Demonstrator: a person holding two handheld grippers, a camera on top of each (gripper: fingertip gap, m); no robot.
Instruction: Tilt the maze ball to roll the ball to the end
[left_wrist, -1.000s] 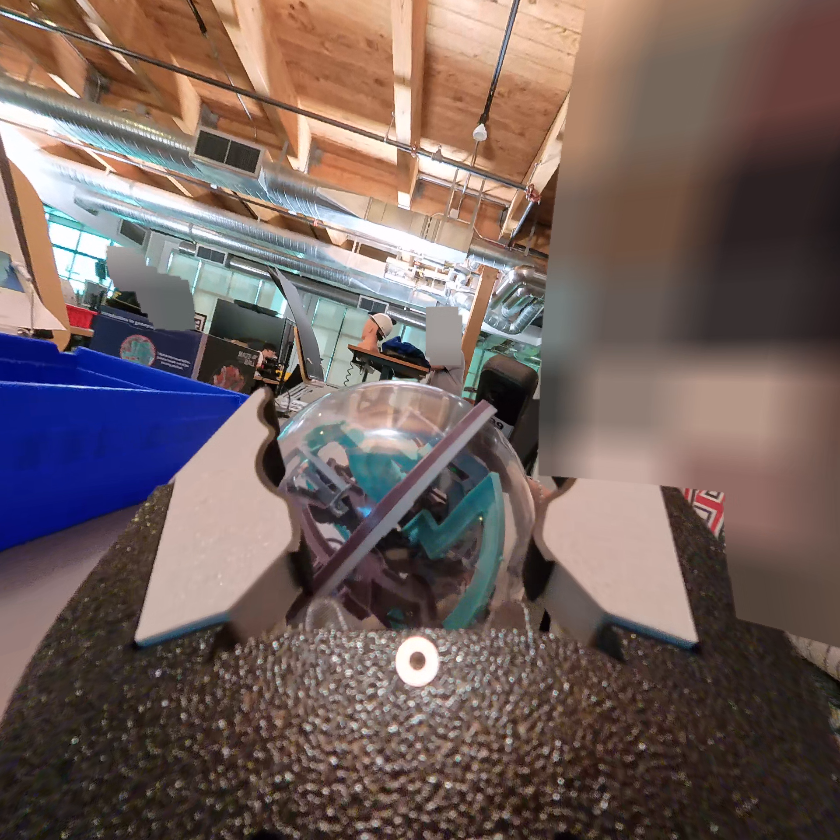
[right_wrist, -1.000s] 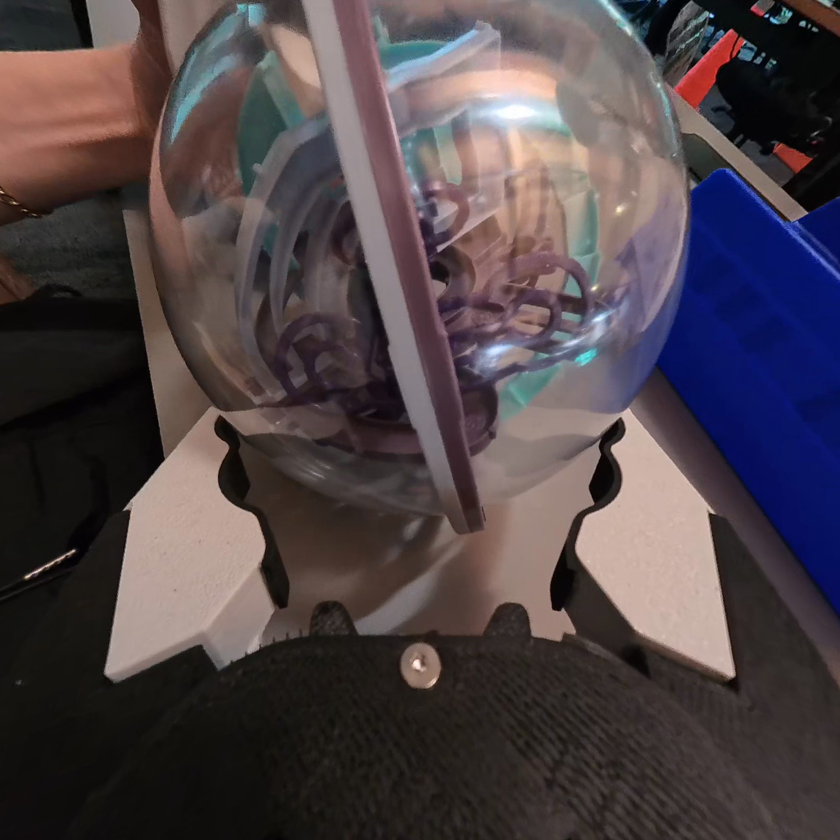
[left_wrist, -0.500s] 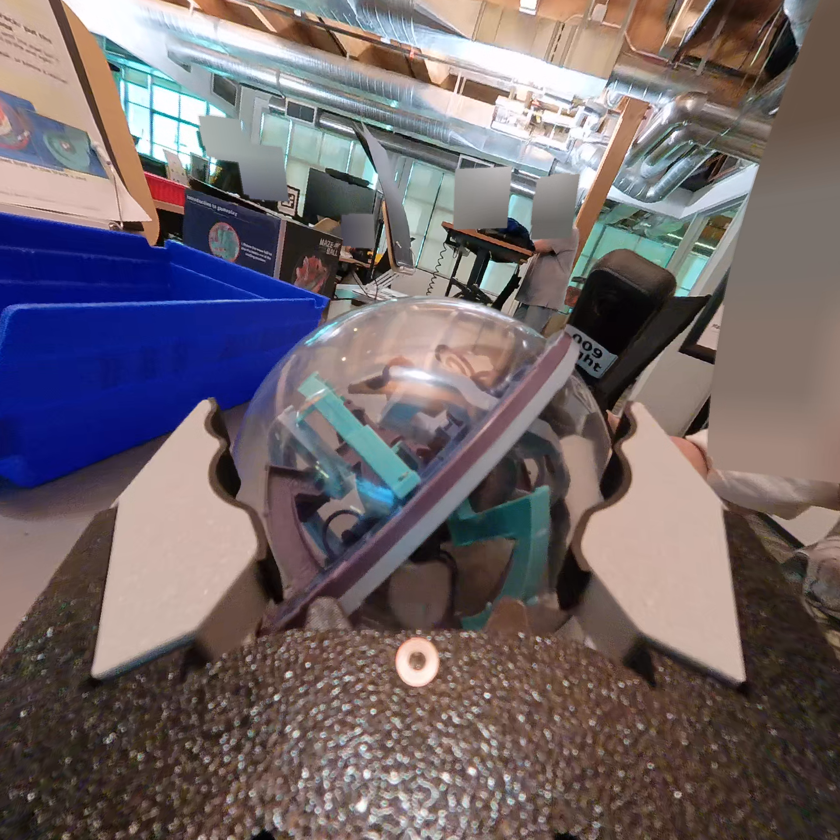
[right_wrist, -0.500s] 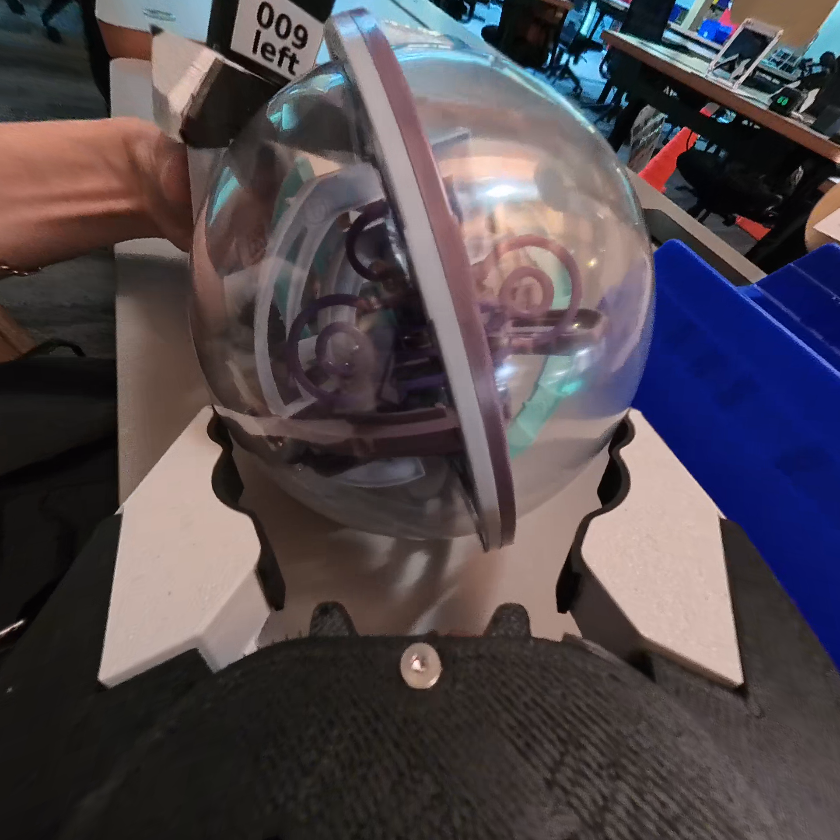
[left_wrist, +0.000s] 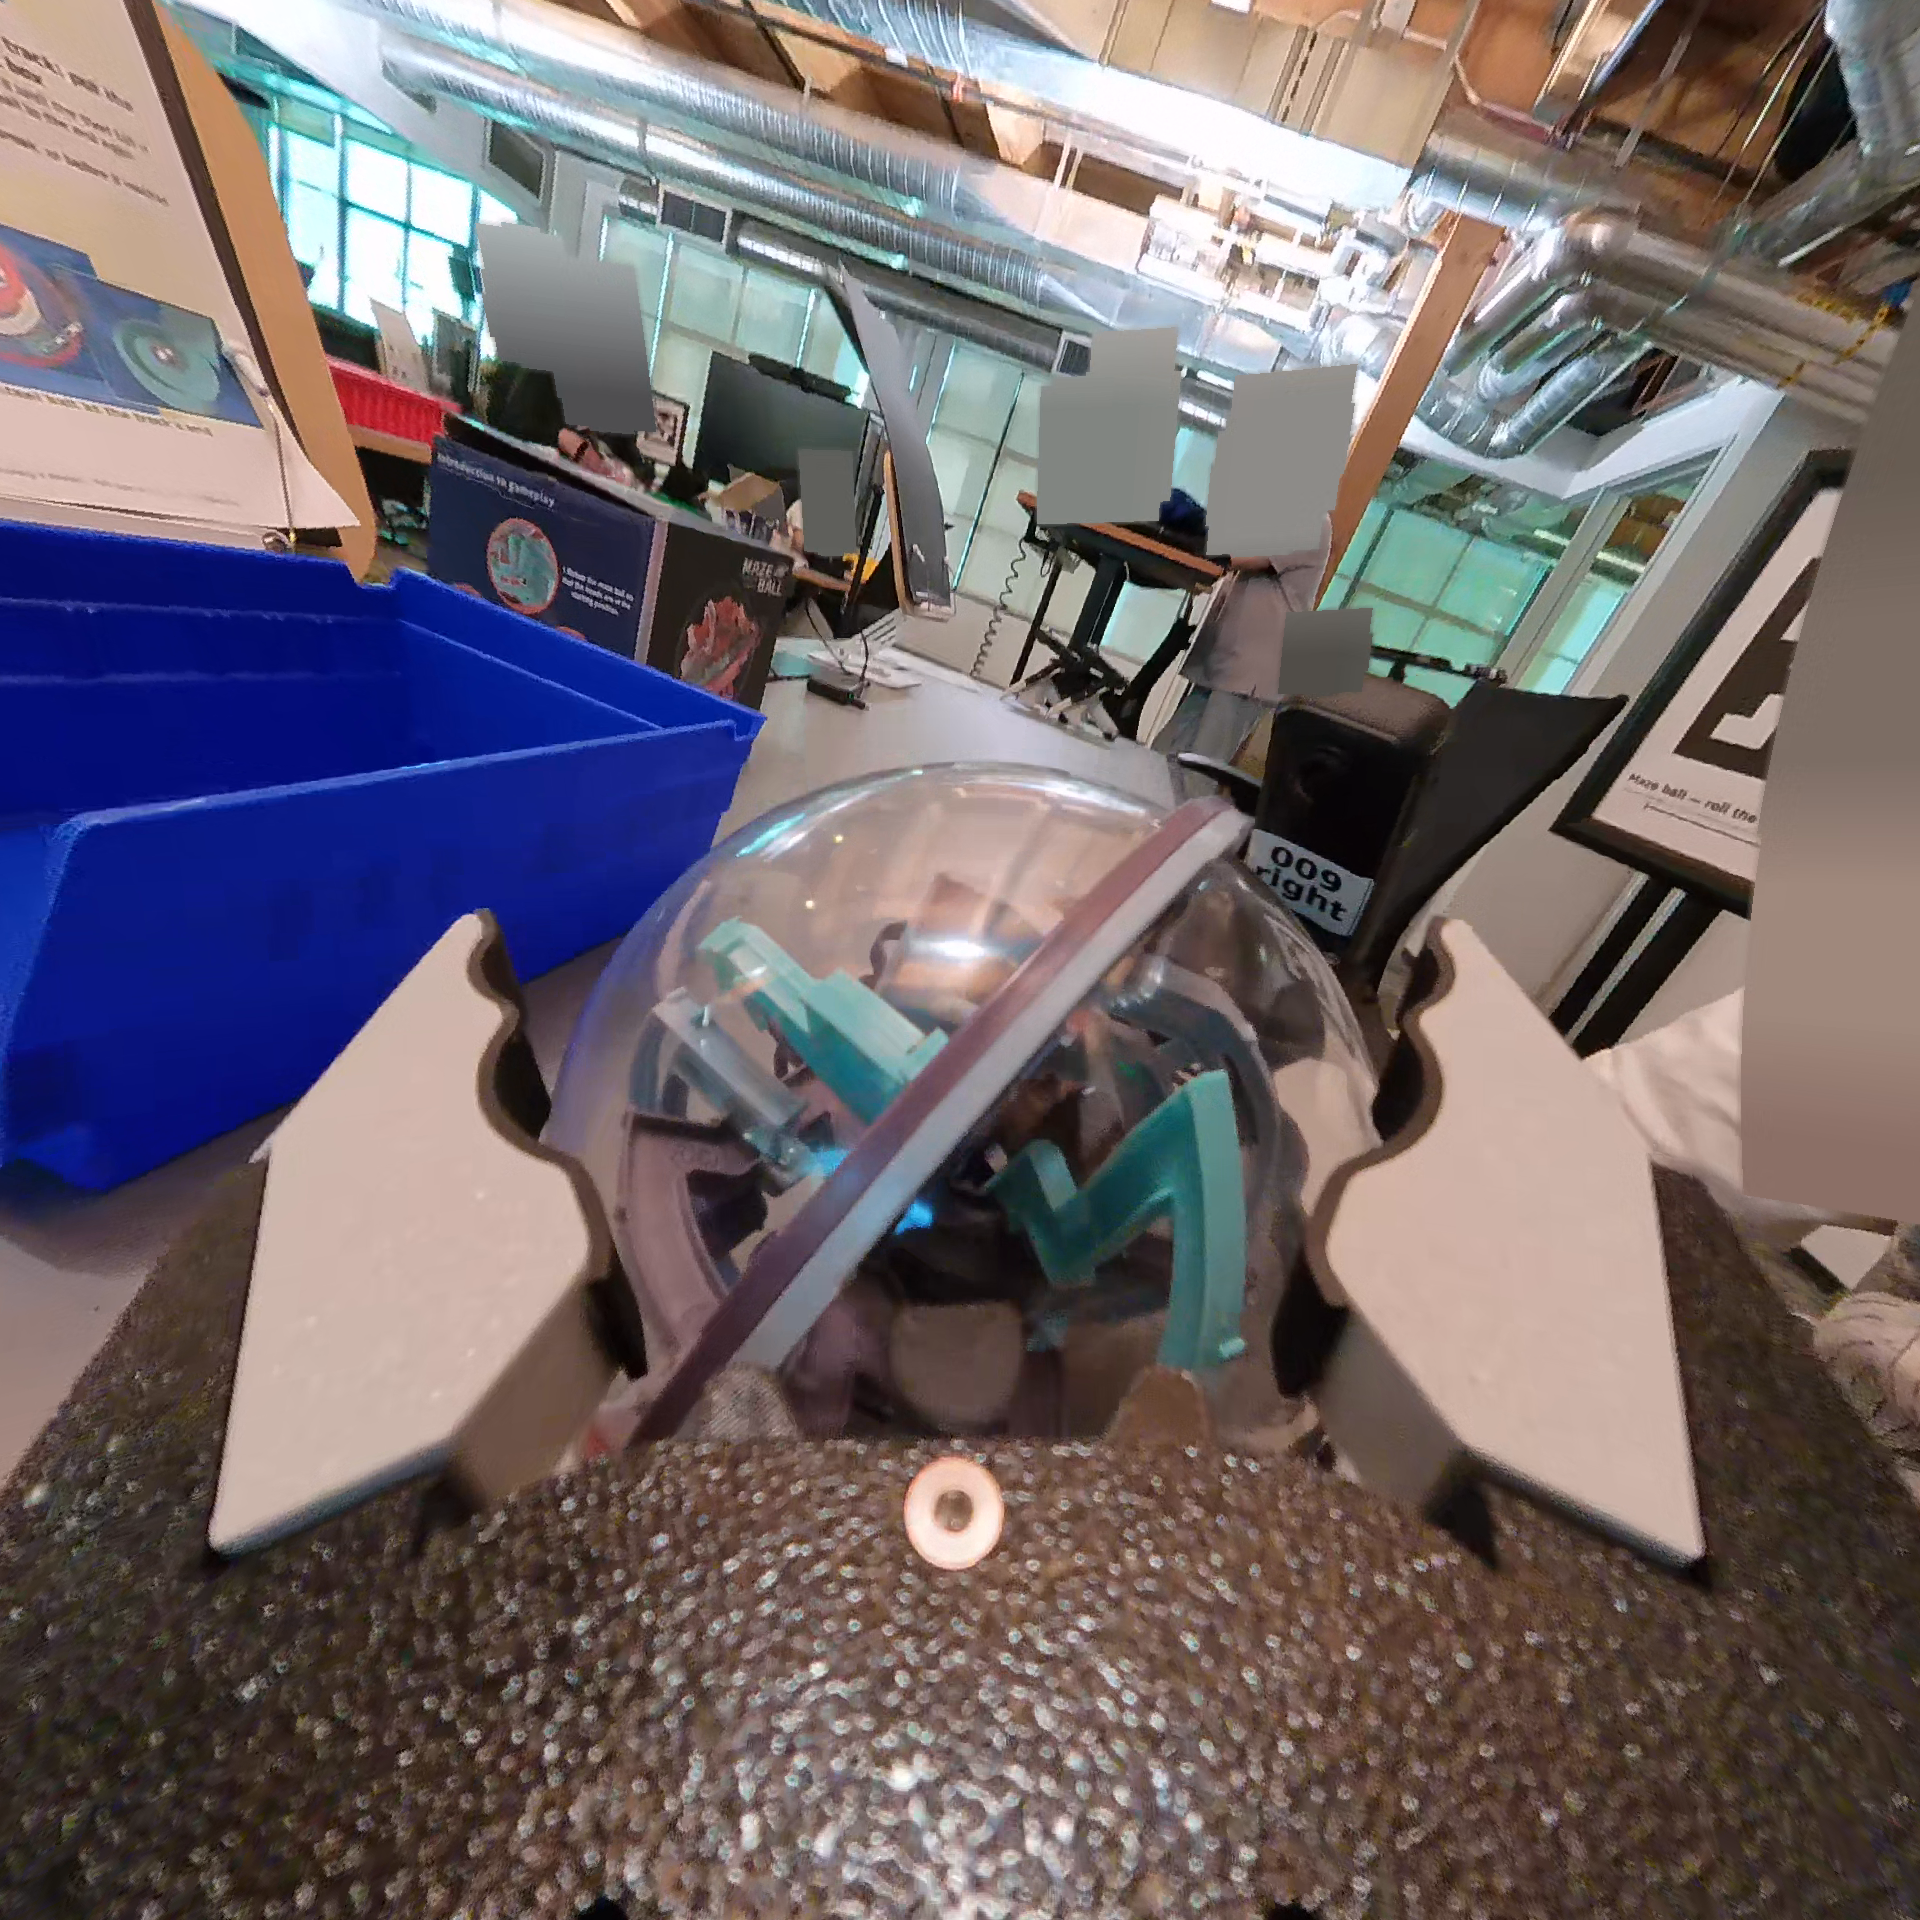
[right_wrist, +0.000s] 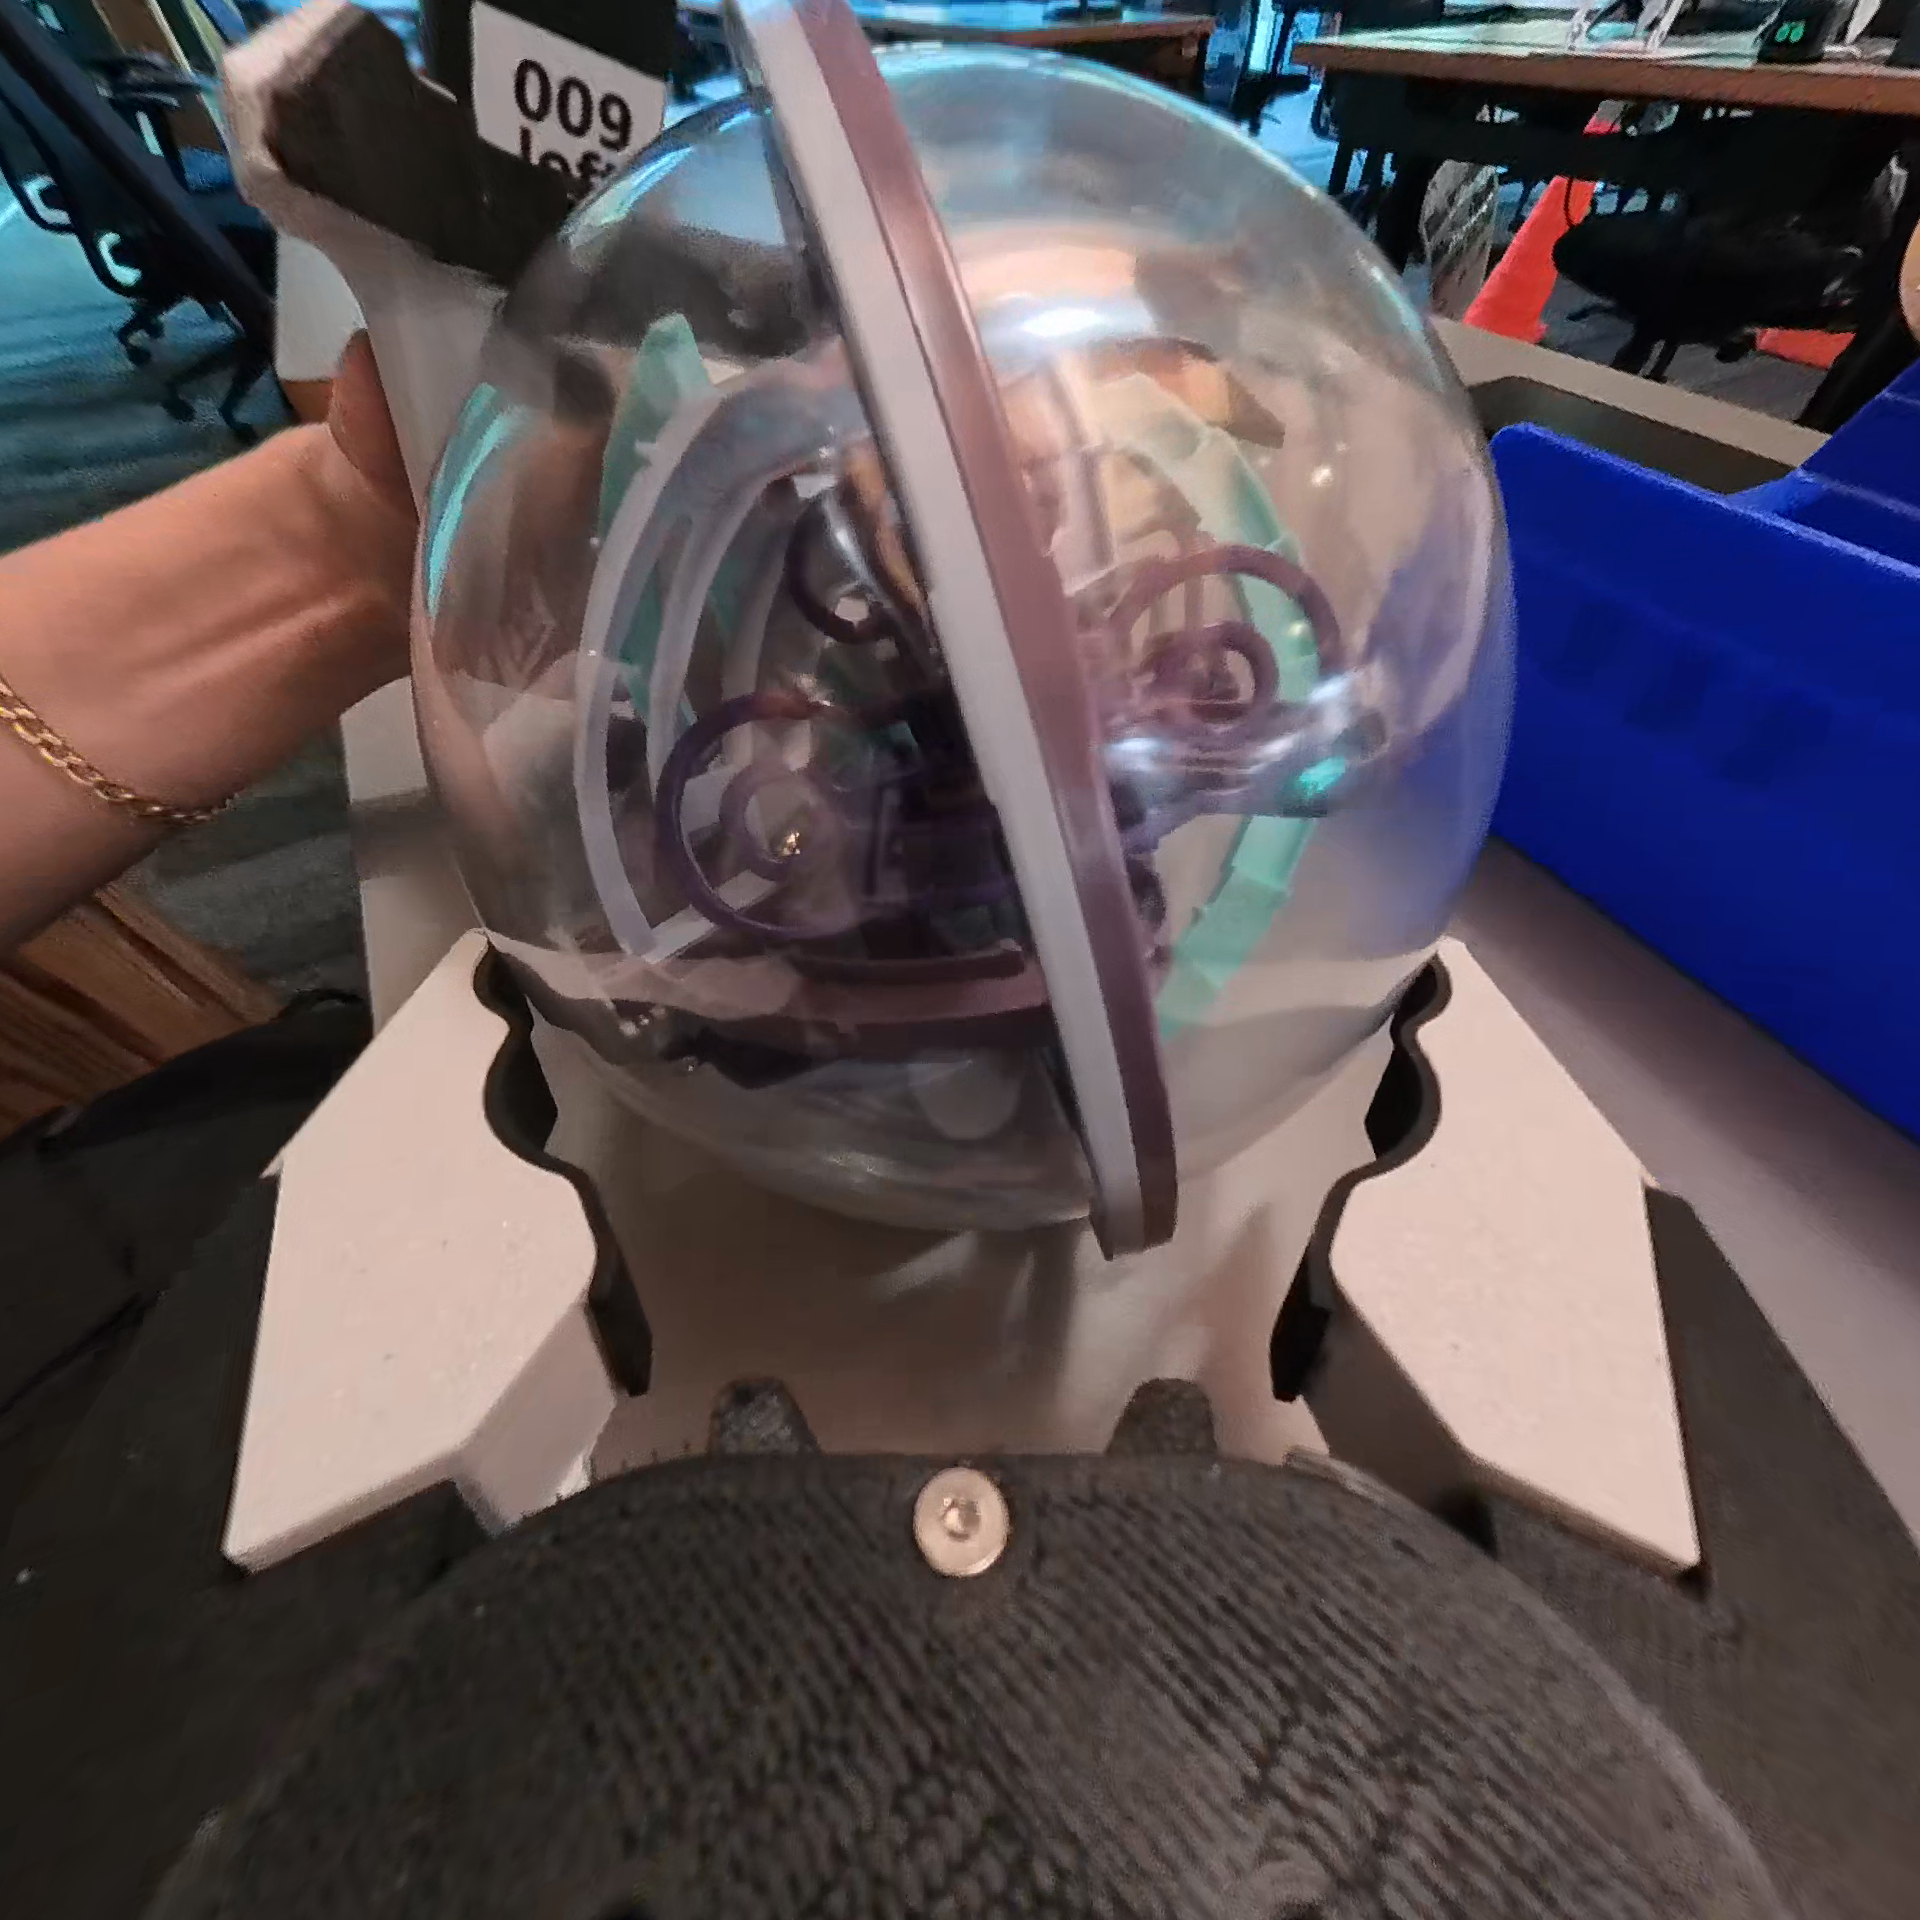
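Cradling the maze ball from opposite sides, both grippers are seen spread wide around one clear sphere, which is taken as the landmark.

Left wrist view, left to right:
- A blue bin is noted left of the sphere, on a grey table.
- A printed box stands behind the bin, farther off than the sphere.
- The left gripper is spread wide, and the sphere is seated deep between its fingers. Both dark scalloped inner edges lie against the shell, so it is gripped there.
- A purple-and-grey equator ring is seen running diagonally across the sphere, with teal track pieces on either side of it.
- The other gripper's black body and label are seen just beyond the sphere, upper right.

Right wrist view, left to right:
- A hand with a chain bracelet is seen left of the sphere, holding the far gripper.
- The right gripper is opened wide. Only the sphere's lower part sits between the fingers, whose scalloped edges meet the shell low on each side.
- The equator ring stands nearly upright here, and purple loops and a teal stepped track are seen inside.
- A small shiny ball is seen within a purple loop, left of the ring.
- The blue bin is found right of the sphere.
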